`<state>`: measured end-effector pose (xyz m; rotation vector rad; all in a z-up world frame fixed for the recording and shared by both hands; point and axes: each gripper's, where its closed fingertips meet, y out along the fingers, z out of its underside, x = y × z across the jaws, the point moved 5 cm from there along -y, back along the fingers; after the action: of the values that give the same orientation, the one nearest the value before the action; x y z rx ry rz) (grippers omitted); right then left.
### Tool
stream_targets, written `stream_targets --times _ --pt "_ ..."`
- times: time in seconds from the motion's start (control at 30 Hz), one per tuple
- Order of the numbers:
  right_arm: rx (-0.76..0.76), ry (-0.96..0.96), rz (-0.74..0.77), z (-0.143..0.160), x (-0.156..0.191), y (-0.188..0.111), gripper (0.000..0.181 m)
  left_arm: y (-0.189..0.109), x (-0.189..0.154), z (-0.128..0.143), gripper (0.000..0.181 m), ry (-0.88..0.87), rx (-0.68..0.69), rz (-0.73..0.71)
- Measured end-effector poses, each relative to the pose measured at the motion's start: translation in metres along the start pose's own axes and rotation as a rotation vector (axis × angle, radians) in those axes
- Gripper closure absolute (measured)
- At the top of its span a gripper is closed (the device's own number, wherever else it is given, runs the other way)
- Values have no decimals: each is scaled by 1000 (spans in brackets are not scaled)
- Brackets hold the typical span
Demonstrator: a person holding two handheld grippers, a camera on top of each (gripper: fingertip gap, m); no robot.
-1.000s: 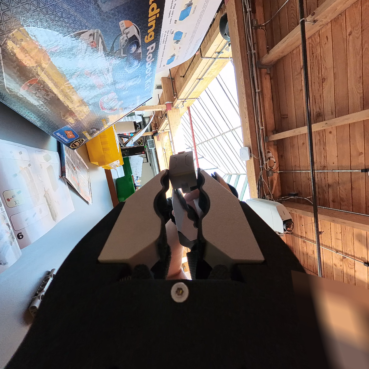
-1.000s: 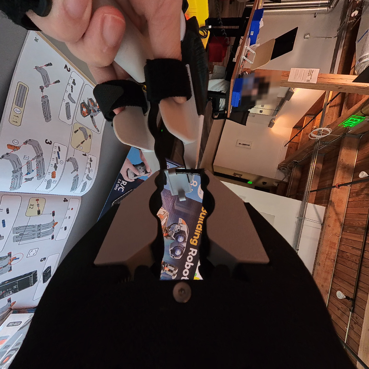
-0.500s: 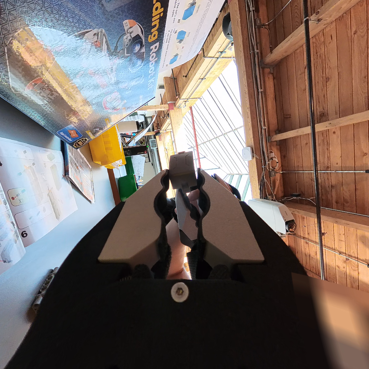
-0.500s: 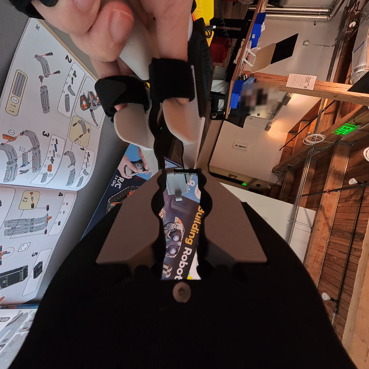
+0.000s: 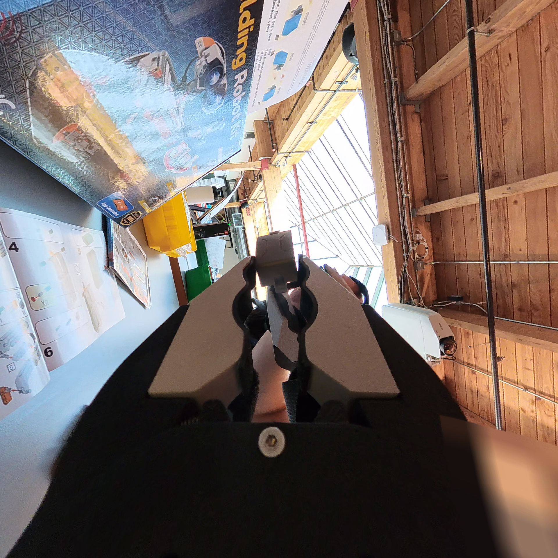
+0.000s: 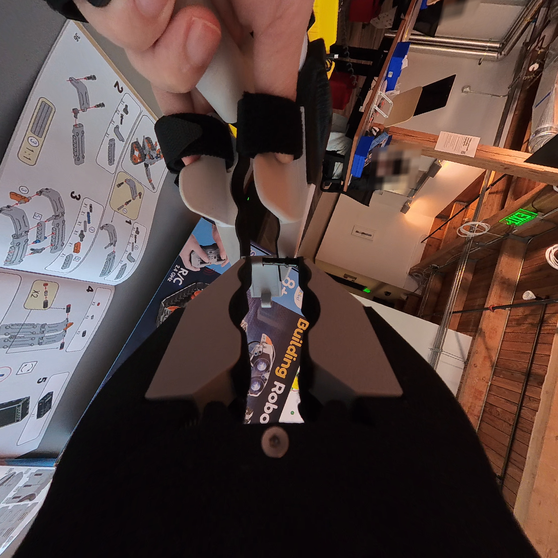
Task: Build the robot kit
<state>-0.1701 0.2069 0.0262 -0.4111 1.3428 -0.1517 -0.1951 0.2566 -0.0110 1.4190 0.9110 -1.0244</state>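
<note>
I see a small grey plastic block [image 5: 274,262] pinched between the fingertips of my left tool [image 5: 275,263], just above the centre of the left wrist frame, its squared end sticking out beyond the tips and a short stub pointing back between the fingers. In the right wrist frame the same grey block [image 6: 263,280] sits at the tips of my right tool [image 6: 273,268], centre frame, with a thin dark pin crossing the gap at its far end. The left tool's pale fingers [image 6: 273,193] meet it from the top of that frame.
</note>
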Motion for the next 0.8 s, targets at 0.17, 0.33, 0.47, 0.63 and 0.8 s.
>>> stream_targets --times 0.17,0.33,0.47,0.63,0.8 --pt "-5 38 -4 1 0 0 152 0 1 0 156 2 -3 -3" --pt "-13 59 7 1 -1 0 151 0 -1 0 156 14 0 -1" --pt "-13 75 -2 2 -1 0 149 1 -2 1 156 14 2 2" --pt "-14 67 -5 1 -1 -1 151 1 -2 1 156 16 2 0" --pt "-17 45 14 0 0 -1 152 1 -1 2 157 7 2 5"
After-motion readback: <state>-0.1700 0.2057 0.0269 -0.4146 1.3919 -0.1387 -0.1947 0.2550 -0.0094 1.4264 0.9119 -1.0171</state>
